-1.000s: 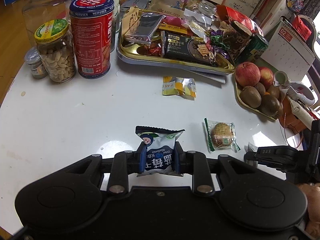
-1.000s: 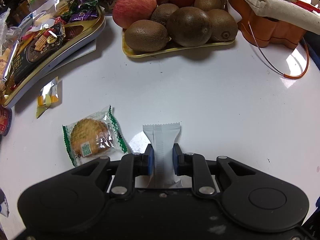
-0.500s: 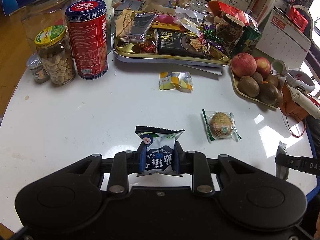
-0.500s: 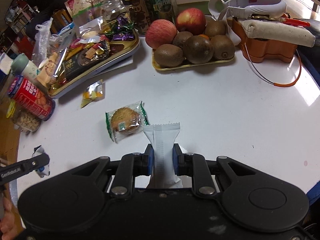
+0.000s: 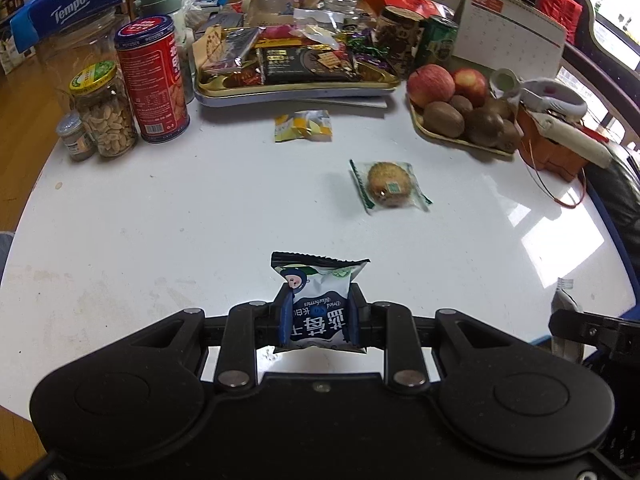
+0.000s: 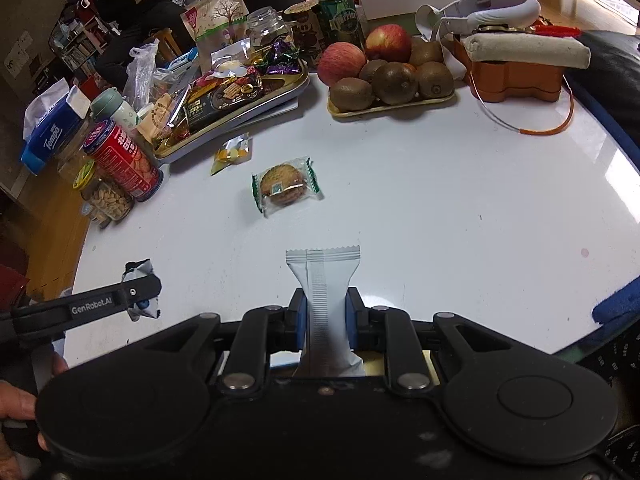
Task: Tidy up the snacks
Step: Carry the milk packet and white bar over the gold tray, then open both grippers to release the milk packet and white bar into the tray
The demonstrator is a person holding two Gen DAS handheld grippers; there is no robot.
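White table [image 5: 160, 216] carries snacks; left gripper [image 5: 319, 316] clamps a blue packet [image 5: 318, 308], right gripper [image 6: 323, 318] clamps a silver packet [image 6: 323, 288]; both probably go next to the tray [image 5: 296, 90] at twelve o'clock.

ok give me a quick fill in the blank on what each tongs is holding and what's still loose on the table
1. The left tongs are shut on a ____ and white snack packet.
2. The right tongs grip a plain ____ packet.
3. The wrapped cookie lies on the ____ table.
4. The gold tray holds ____.

Missing: blue; white; white; snacks
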